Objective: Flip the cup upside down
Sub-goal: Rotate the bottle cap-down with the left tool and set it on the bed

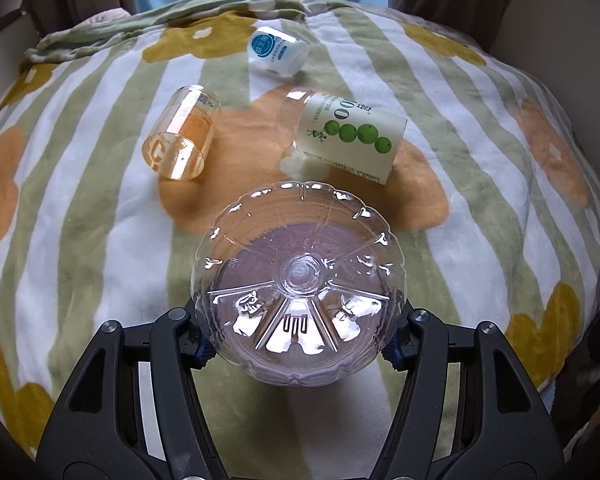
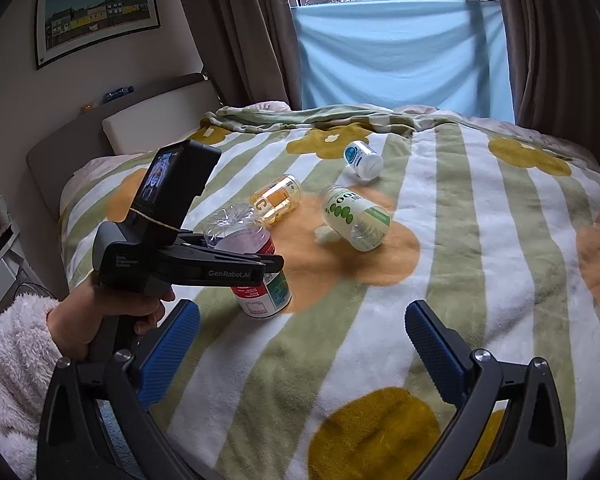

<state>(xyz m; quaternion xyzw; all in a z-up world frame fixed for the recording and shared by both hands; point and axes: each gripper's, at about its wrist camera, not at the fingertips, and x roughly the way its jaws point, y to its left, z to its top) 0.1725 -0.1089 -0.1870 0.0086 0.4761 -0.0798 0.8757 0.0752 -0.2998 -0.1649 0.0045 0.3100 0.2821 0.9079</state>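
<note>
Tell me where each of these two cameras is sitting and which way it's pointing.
Left wrist: on the left hand-held gripper, looking along its fingers across the striped floral blanket toward the light blue cloth; its black arms show, clamped on the clear plastic cup with a red label.
Right wrist: on the open right hand-held gripper, facing the window; its blue-padded fingers show, plus the person's left hand and fluffy white sleeve.
Shared: that cup, the amber cup, the green-dotted cup and the small white bottle.
</note>
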